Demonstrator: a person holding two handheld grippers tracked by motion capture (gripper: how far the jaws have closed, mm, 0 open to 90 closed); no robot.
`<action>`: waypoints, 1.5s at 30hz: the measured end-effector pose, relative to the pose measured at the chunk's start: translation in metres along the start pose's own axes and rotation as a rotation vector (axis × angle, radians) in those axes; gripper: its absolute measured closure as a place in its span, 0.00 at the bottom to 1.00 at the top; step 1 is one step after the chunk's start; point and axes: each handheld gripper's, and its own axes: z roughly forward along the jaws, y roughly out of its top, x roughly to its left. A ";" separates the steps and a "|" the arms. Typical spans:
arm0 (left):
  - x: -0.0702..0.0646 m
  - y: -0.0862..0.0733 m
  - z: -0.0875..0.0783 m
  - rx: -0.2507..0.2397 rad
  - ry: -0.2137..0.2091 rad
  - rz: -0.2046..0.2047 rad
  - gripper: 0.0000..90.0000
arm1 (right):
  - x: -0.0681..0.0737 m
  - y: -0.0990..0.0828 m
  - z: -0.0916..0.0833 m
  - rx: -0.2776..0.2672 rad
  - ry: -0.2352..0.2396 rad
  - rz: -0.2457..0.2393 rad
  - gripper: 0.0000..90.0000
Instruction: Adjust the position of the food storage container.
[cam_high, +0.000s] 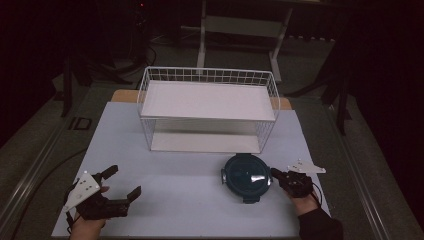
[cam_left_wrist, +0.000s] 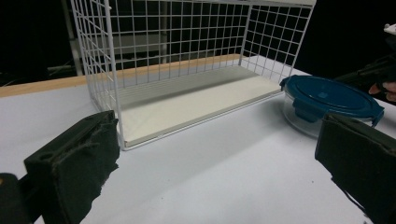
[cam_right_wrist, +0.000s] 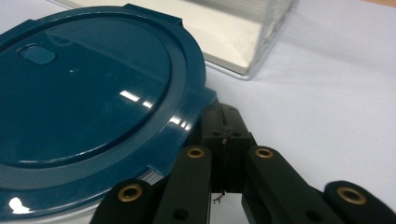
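Wire rack (cam_high: 207, 107) shelves bare. Lidded blue container (cam_high: 247, 177) near right tool (cam_high: 274, 173), pressed together; left tool (cam_high: 123, 181) spread.

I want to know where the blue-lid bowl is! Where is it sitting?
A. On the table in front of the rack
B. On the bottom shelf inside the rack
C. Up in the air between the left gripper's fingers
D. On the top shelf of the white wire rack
A: the round glass container with the blue lid rests on the table, in front of the white wire rack, whose two shelves are bare.
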 end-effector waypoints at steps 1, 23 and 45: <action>0.000 0.000 0.000 0.000 -0.002 -0.003 0.00 | 0.002 0.001 0.000 0.000 0.008 -0.005 1.00; -0.001 -0.001 0.001 0.005 -0.010 -0.004 0.00 | 0.033 0.016 0.015 0.006 0.119 -0.036 1.00; -0.002 -0.001 0.002 0.012 -0.016 0.008 0.00 | 0.056 0.026 0.027 0.009 0.178 -0.080 1.00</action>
